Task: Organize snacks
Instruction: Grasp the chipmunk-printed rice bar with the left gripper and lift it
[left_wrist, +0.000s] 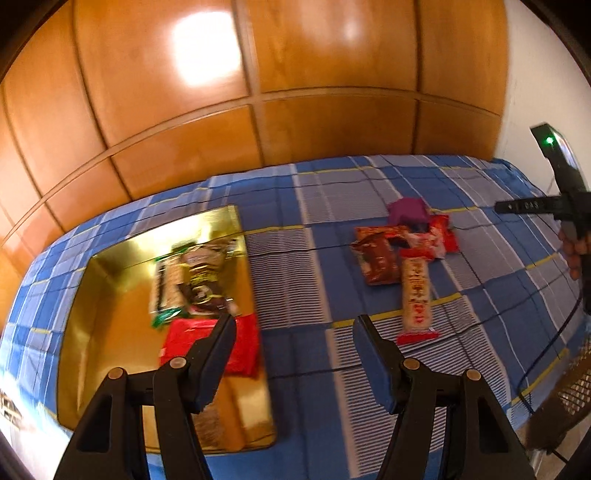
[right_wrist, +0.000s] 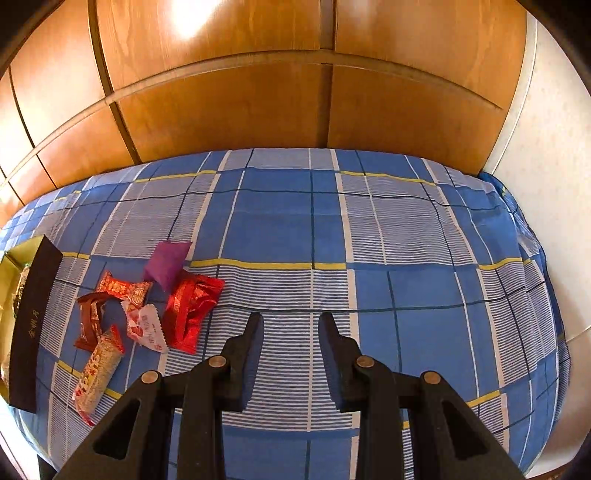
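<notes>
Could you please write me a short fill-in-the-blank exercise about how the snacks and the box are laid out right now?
1. The loose snacks lie on a ____ checked cloth.
2. The box holding sorted snacks is ____ inside.
3. The pouch farthest back in the pile is ____.
4. Both grippers, left gripper and right gripper, hold ____.

Missing words: blue; gold; purple; nothing

Two wrist fisheyes looked down and forward over a blue plaid bedsheet (right_wrist: 295, 229) toward wooden wardrobe doors (left_wrist: 258, 66).
The left view sat close above the gold box (left_wrist: 110, 295), the snack pile (left_wrist: 402, 254) to its right; the right view looked from farther right, sharing that pile (right_wrist: 147, 310) and the box's edge.
</notes>
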